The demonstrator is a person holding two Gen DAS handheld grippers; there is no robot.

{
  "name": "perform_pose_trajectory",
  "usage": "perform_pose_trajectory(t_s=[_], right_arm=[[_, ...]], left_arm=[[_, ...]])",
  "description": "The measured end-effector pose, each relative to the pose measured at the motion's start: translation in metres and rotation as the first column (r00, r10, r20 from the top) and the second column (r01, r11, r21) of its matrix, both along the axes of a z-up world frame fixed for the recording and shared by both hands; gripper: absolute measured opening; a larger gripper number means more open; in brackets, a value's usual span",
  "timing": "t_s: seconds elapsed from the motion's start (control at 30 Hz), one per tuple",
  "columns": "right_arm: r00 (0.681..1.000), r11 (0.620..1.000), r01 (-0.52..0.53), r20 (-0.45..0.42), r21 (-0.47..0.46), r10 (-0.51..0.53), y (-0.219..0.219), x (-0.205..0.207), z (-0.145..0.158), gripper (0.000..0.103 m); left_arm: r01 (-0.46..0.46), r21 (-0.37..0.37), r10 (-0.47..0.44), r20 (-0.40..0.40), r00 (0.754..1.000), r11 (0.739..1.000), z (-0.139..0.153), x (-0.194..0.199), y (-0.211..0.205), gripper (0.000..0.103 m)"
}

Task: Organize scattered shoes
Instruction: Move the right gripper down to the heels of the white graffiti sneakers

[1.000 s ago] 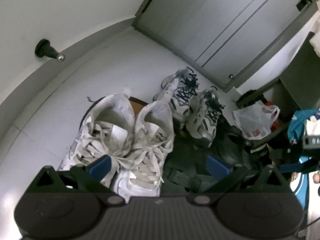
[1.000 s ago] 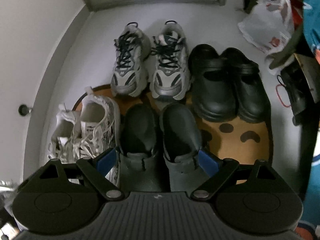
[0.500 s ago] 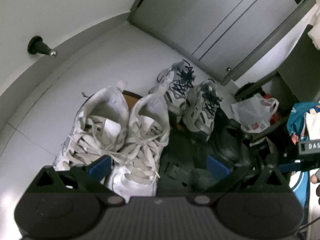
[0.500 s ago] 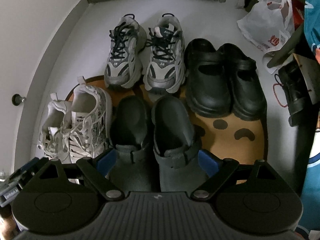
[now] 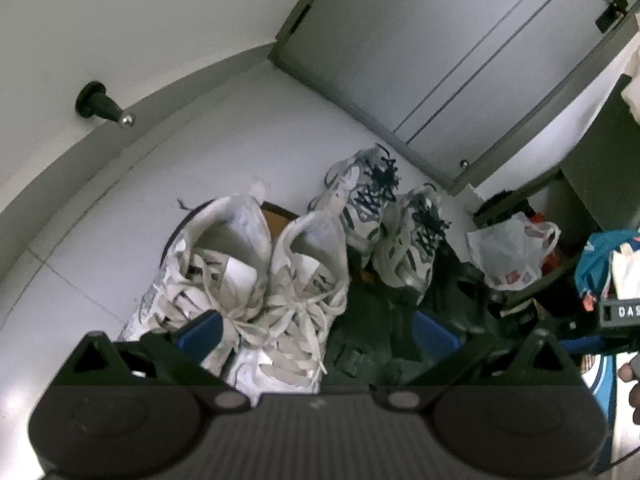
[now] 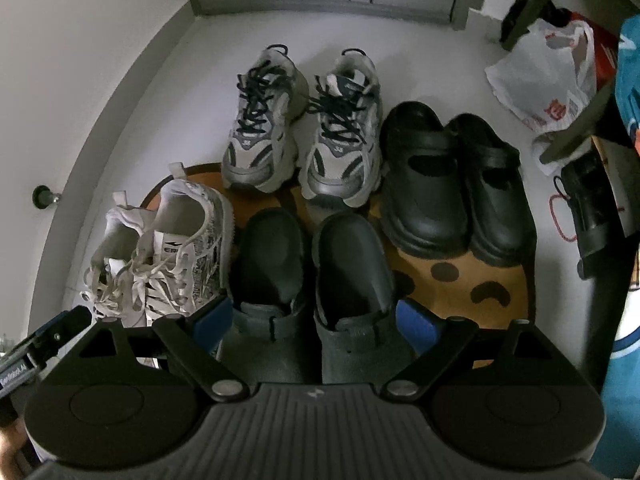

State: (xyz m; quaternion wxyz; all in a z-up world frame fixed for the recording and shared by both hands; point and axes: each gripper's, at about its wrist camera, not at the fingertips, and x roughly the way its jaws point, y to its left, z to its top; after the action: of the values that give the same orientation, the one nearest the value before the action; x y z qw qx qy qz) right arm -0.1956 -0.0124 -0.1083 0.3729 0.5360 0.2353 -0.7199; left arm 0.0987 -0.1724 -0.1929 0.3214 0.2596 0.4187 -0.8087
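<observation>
Right tool (image 6: 314, 318) gapes wide around my dark clogs (image 6: 310, 280), gripping nothing; closing carelessly, I'd snag the white sneaker (image 6: 180, 248) beside them.

A pale floor (image 6: 432, 40) meets light walls (image 5: 120, 20) along a grey baseboard (image 5: 60, 152), where a black doorstop (image 5: 98, 102) juts out. A grey door (image 5: 440, 40) with vertical grooves closes off the far end, while a brown doormat (image 6: 460, 280) with dark spots covers the middle. At right, a white plastic bag (image 6: 548, 76) slumps beside dark furniture legs (image 6: 528, 4).
</observation>
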Motion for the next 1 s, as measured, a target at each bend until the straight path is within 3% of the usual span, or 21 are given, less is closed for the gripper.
perform_pose_trajectory(t_s=[0.47,0.57,0.7,1.0], right_arm=[[0.999,0.999,-0.025,0.031,-0.03,0.025,0.001,0.0,0.003,0.092],[0.997,0.997,-0.053,0.047,-0.058,0.055,-0.001,0.004,0.004,0.091],[0.993,0.991,-0.102,0.047,-0.09,0.106,-0.007,0.01,0.005,0.083],[0.973,0.972,-0.183,0.114,-0.145,0.201,-0.026,0.028,0.002,0.076]], left_arm=[[-0.041,0.009,0.041,0.024,0.999,0.999,-0.004,0.007,-0.006,0.102],[-0.046,0.002,0.046,0.065,0.997,0.999,-0.006,0.006,-0.006,0.102],[-0.057,-0.009,0.058,0.088,0.994,0.998,-0.006,0.009,-0.008,0.102],[-0.111,-0.01,0.111,0.089,0.99,0.994,0.001,0.043,-0.028,0.102]])
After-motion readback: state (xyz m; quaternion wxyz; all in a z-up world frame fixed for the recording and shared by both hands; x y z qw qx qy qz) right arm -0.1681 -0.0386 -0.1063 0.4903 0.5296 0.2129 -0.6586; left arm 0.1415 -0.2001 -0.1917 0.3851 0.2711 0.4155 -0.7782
